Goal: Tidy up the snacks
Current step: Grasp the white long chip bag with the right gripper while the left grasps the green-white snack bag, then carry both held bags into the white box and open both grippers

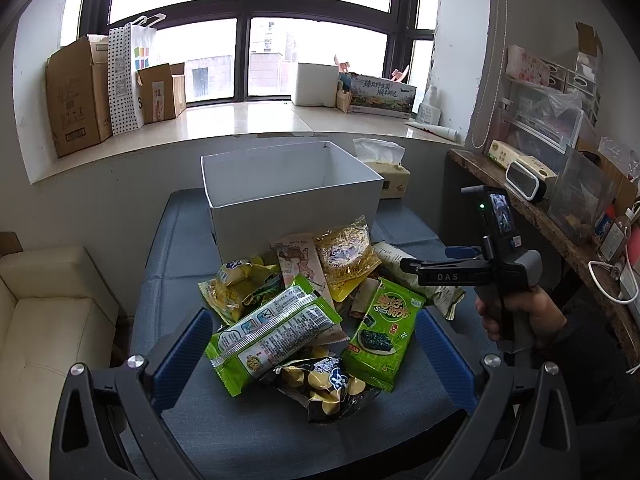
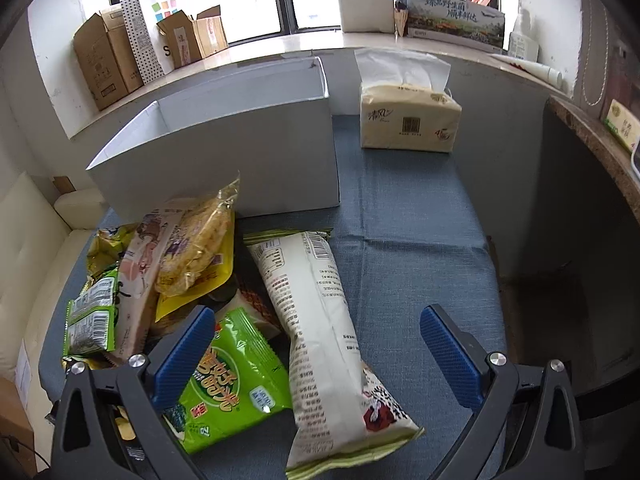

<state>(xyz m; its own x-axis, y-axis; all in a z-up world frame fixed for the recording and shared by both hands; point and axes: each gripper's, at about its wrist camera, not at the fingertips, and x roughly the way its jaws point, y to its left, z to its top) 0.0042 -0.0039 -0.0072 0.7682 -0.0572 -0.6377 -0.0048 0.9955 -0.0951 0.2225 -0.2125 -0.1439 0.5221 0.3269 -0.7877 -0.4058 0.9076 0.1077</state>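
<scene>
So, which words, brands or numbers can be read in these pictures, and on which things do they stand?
"DAS": black side of the right gripper.
"S": white paper shopping bag on the windowsill.
Chinese print on the green seaweed snack packet, long white snack bag, beige tissue pack and long printed carton: too blurred to quote.

Daylight is admitted through a dark-framed window [image 1: 244, 32]; cardboard boxes [image 1: 80, 96] are lined along the sill, beside a cream sofa [image 1: 52, 320].

white box [image 1: 296, 200]; green seaweed packet [image 1: 380, 332]; blue-grey tablecloth [image 2: 400, 240]
</scene>
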